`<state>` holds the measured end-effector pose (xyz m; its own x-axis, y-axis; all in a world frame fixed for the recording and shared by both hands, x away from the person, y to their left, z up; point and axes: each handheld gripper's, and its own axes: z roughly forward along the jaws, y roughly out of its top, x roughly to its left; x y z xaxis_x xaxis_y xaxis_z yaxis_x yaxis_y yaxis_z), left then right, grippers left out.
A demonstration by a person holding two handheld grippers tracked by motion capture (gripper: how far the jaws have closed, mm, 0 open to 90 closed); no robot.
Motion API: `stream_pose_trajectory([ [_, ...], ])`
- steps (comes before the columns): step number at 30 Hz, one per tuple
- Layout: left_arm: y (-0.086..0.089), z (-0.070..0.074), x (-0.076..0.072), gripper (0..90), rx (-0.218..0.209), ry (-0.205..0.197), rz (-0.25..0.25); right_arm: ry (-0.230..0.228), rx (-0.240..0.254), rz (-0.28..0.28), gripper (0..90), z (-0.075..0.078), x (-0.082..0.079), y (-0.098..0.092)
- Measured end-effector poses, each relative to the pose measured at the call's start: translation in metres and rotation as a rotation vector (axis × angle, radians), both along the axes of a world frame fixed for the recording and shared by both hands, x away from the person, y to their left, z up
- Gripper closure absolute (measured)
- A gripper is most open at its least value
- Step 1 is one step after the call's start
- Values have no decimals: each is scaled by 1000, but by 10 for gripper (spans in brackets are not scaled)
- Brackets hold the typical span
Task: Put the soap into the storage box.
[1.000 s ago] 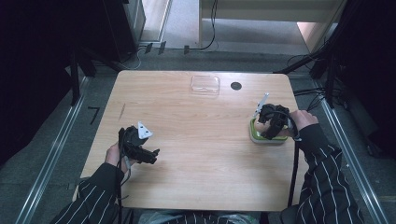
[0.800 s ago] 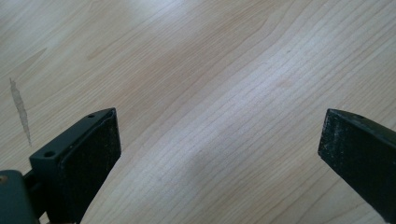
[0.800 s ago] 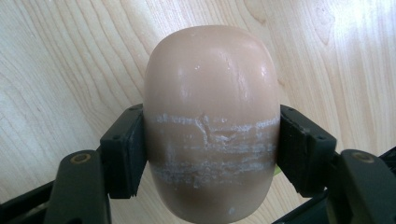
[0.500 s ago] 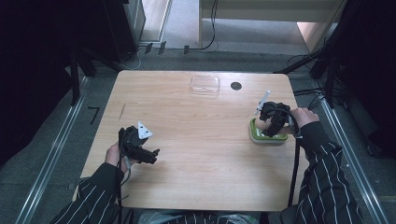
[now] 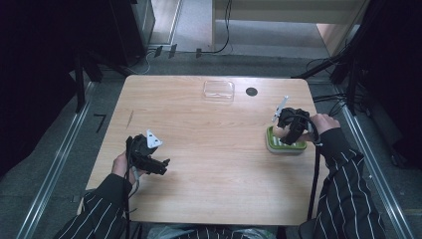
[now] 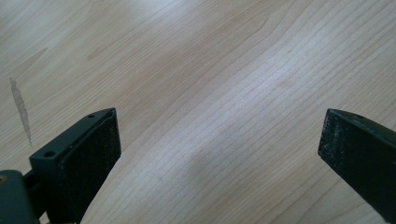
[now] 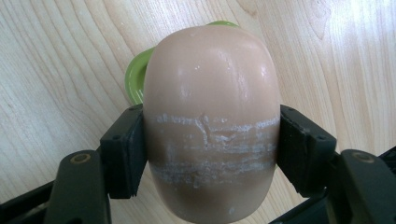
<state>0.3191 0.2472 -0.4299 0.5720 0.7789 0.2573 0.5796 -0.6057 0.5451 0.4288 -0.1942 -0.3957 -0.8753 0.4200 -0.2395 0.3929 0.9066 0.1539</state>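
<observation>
A pinkish-beige bar of soap (image 7: 210,93) with whitish scuff bands sits between the two black pads of my right gripper (image 7: 210,144), which is shut on its sides. Just beyond it lies a green soap dish (image 7: 135,77) on the wood. In the high view the right gripper (image 5: 288,130) hangs over the green dish (image 5: 286,145) at the table's right side. My left gripper (image 5: 161,167) rests near the front left, and its jaws (image 6: 219,135) stand wide open over bare wood.
A clear plastic box (image 5: 218,90) lies at the table's far edge beside a round black hole (image 5: 251,91). The wooden table (image 5: 209,149) has a dark streak (image 6: 21,109) near the left gripper. Cables and dark frames surround the table.
The right gripper with the soap has shifted slightly over the dish, so more of the green dish shows. The left gripper has stayed put.
</observation>
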Motion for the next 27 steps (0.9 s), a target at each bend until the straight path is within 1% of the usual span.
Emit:
stream_pose_trajectory([
  [3,0,0,0,0,0,0,-2,2,1,2,334,-1,1,-1],
  [7,0,0,0,0,0,0,-1,15,-4,-2,334,-5,4,-3],
  [16,0,0,0,0,1,3,-2,21,-5,-3,334,-10,10,-7],
  [19,0,-1,0,0,-1,2,-1,21,-4,-1,334,-11,11,-7],
  [21,0,-1,0,0,-2,3,1,22,-13,-1,335,-12,12,-6],
  [25,0,-1,0,0,-2,2,1,23,-6,3,334,-14,14,-6],
  [27,0,-1,1,0,-2,3,1,25,-11,3,335,-14,14,-6],
])
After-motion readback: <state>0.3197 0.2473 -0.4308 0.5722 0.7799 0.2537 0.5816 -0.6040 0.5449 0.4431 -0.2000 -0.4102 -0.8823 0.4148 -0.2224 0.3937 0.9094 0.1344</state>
